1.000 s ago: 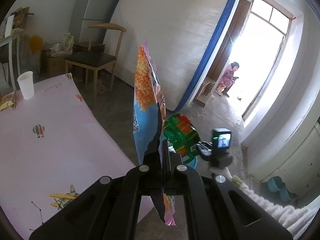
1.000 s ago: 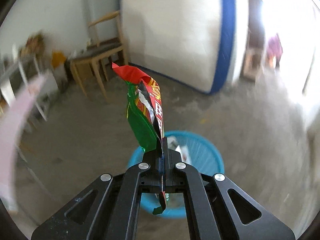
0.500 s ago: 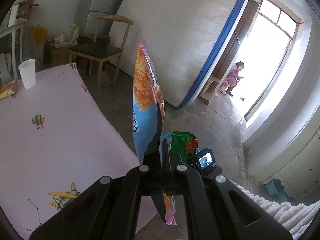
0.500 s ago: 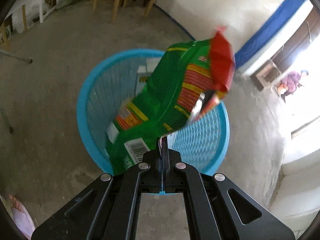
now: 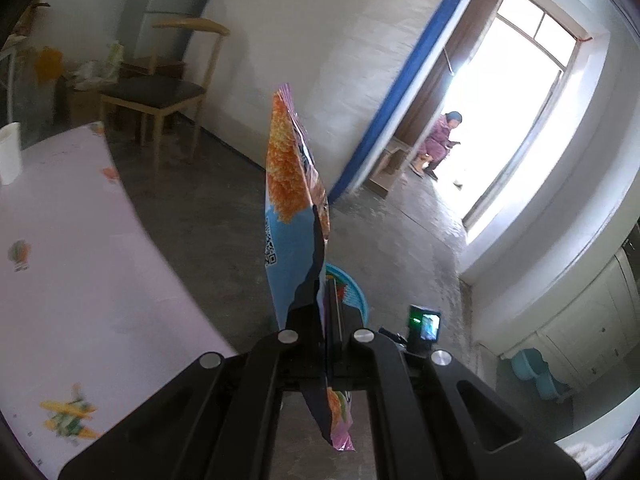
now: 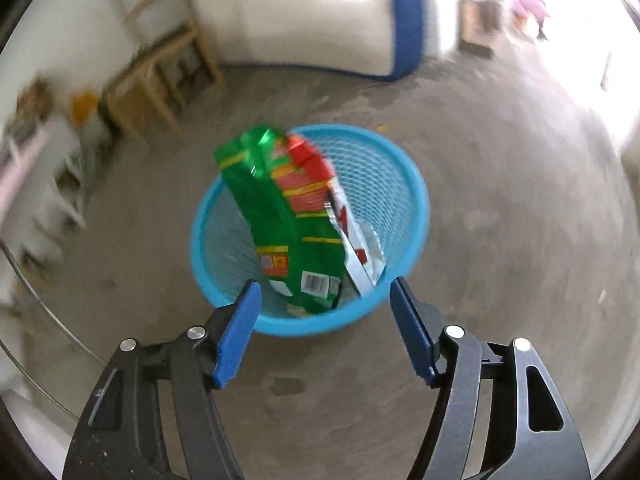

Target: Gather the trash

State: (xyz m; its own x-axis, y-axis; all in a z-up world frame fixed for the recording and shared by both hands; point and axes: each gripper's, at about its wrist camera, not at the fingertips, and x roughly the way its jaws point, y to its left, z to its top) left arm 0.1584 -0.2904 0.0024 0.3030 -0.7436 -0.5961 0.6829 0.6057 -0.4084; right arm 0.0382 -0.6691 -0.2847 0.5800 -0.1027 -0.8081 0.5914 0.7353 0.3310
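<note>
My left gripper (image 5: 325,280) is shut on a blue and orange snack bag (image 5: 290,216) that stands upright between its fingers, above the floor beside the pink table. The blue mesh trash basket (image 5: 354,294) peeks out behind that bag. In the right wrist view my right gripper (image 6: 324,292) is open and empty, its blue pads spread just above the near rim of the basket (image 6: 412,208). A green and red snack bag (image 6: 288,216) lies loose inside the basket, leaning on white wrappers (image 6: 360,252).
A pink table (image 5: 72,248) with a white paper cup (image 5: 9,152) is at left. A wooden chair (image 5: 160,92) stands by the wall. A mattress with a blue edge (image 5: 408,80) leans on the wall. A person (image 5: 438,144) sits at the bright doorway.
My right gripper has opened and the green and red bag has dropped into the basket. My left gripper has moved closer to the basket, still holding its bag.
</note>
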